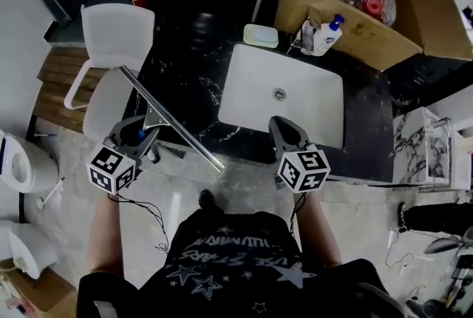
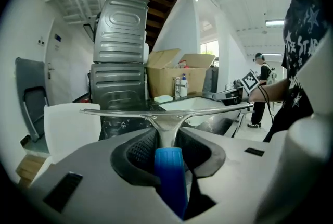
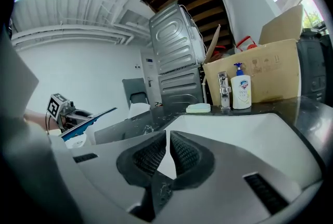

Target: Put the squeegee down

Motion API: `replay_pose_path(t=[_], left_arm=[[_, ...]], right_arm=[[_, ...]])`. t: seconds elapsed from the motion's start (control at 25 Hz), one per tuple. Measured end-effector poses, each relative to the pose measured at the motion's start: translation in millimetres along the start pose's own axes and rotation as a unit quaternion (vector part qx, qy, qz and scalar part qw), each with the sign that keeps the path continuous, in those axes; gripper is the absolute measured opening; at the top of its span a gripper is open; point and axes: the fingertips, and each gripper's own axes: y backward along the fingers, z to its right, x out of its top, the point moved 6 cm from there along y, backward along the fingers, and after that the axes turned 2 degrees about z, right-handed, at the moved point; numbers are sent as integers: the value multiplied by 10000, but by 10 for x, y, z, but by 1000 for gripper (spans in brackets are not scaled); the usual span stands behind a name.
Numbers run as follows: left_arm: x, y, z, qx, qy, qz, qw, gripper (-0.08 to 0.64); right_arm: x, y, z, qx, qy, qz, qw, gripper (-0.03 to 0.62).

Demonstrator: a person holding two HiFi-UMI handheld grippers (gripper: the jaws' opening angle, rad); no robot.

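Squeegee (image 1: 174, 121) clamped above countertop by left gripper (image 1: 143, 133).

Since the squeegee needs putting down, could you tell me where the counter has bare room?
The dark counter between the chair and the sink is bare. The sink is empty too. Behind the sink it is crowded: soap dish, tap, bottle and box.

Black star-printed T-shirt (image 1: 222, 268)
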Motion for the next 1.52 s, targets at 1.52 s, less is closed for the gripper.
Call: replay_pose_path(t=[1.52], left_arm=[[-301,-946,-722,-1874,-1512,-1881,9522,146]], right_arm=[[-83,-274,62,-882,-354,-63,9955,54]])
